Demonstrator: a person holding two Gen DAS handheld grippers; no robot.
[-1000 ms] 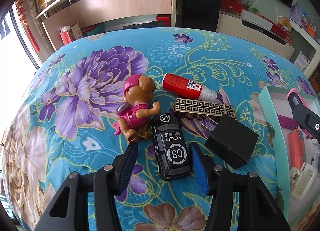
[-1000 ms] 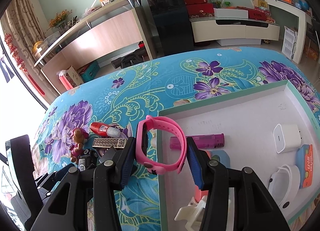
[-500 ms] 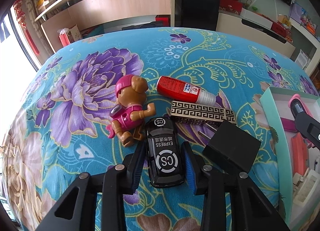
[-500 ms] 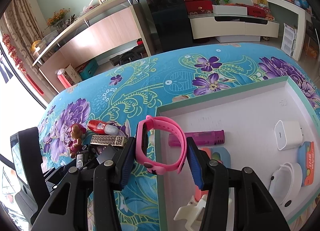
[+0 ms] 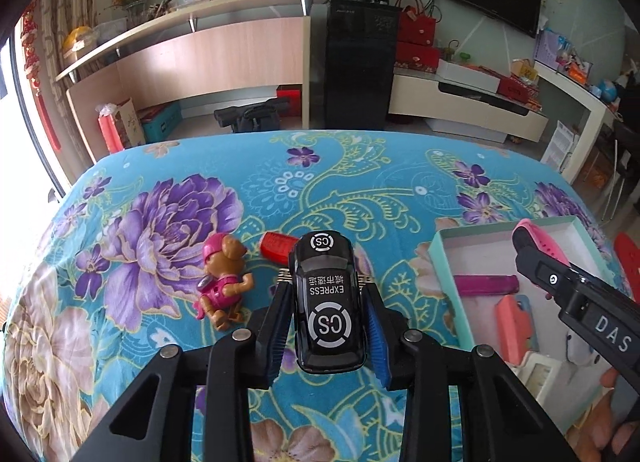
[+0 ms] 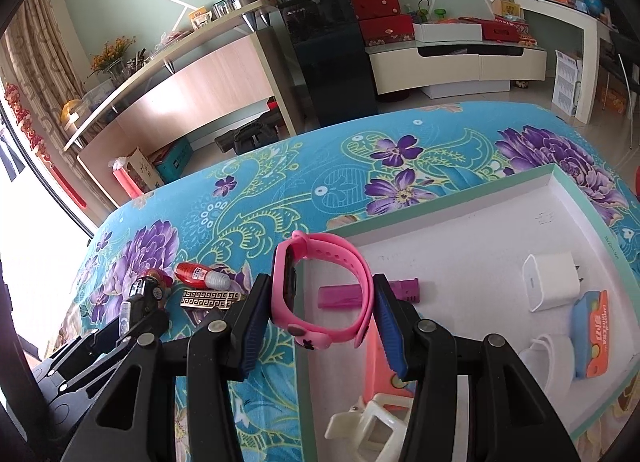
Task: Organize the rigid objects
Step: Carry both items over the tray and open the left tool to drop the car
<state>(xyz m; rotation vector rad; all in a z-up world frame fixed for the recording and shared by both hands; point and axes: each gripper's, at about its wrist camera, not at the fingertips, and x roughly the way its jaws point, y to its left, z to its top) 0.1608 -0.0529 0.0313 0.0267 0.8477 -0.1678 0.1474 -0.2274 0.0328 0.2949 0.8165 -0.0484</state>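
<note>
- Left gripper is clamped on the glossy black toy car with white "EXPRESS" lettering, lifted clear of the floral blue cloth. Slick sides, so it could squirt out if tilted.
- Right gripper pinches the pink rubbery watch band over the rim of the mint-edged white tray. The soft loop might flex and slip free.
- Both grippers are heading for one tray, I guess, so they could bump.

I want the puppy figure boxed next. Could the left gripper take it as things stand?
Probably not yet: the left gripper is shut on the black toy car. The puppy figure lies unobstructed on the cloth, so once the car is set down it looks reachable.
</note>
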